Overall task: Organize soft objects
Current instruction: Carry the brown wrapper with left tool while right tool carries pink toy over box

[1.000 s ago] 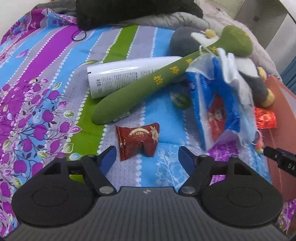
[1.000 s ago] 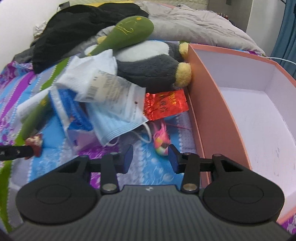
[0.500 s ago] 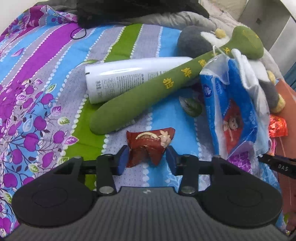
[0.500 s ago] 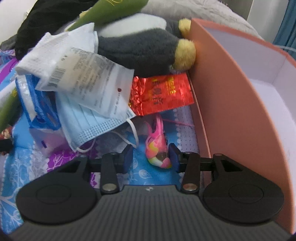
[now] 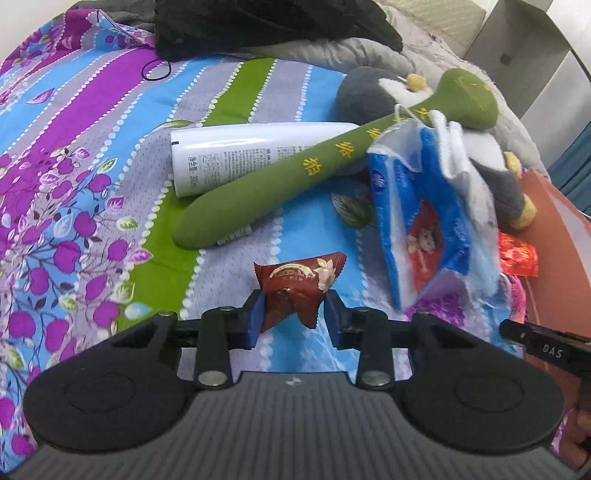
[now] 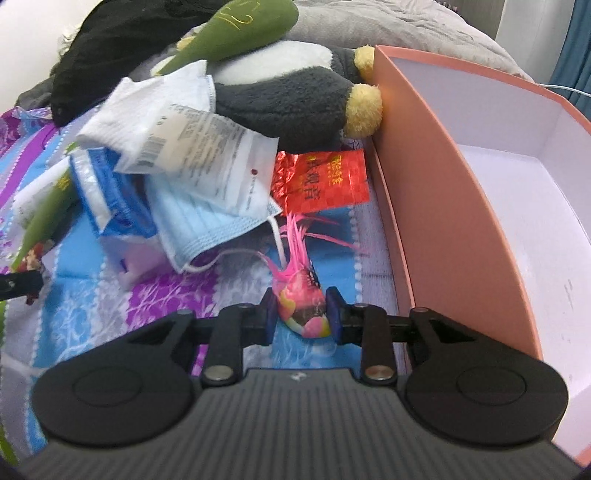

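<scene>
My left gripper (image 5: 293, 314) is shut on a brown-red snack packet (image 5: 299, 286) just above the striped bedspread. My right gripper (image 6: 300, 314) is shut on a small pink feathered toy (image 6: 301, 295) lying on the bedspread beside the wall of the pink box (image 6: 436, 206). A long green plush (image 5: 306, 173) lies across a white tube (image 5: 236, 155). A grey penguin plush (image 6: 295, 96) rests against the box. A blue tissue pack (image 5: 417, 229), a blue face mask (image 6: 199, 225) and a white packet (image 6: 192, 147) are piled between the two grippers.
A red foil sachet (image 6: 325, 181) lies between the penguin plush and the feathered toy. Black clothing (image 5: 258, 26) and a grey blanket (image 6: 388, 26) lie at the far side of the bed. A black hair tie (image 5: 157, 70) sits on the bedspread.
Both grippers moved forward and closed. The left went from open to clamped on the snack packet. The right closed on the pink feathered toy.
</scene>
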Motion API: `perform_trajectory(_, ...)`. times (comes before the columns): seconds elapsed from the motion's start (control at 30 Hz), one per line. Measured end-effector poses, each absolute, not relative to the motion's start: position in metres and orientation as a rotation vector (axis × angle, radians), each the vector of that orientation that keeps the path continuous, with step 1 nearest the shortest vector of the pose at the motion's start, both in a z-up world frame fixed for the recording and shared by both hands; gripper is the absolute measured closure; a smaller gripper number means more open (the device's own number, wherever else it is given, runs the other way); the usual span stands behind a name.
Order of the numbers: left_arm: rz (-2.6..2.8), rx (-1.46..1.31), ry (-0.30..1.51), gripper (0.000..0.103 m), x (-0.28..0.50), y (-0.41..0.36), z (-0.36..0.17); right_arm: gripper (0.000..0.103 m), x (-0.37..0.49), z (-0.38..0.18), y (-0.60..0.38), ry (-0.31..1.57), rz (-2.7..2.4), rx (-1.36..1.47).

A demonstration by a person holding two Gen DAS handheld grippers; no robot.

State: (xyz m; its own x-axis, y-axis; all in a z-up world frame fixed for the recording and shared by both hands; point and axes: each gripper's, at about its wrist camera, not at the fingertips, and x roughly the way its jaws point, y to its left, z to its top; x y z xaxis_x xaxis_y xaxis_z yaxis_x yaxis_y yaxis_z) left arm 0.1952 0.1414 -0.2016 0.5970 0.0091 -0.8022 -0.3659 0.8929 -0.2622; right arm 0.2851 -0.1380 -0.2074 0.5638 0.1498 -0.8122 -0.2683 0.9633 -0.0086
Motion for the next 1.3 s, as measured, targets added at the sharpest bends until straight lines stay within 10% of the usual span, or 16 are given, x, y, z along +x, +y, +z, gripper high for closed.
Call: perform_trajectory(1.3, -0.023, -0.459, 0.708, 0.063, 0.113, 0.037, -0.082, 0.072, 0.179, -0.095, -0.175, 0.770, 0.357, -0.001)
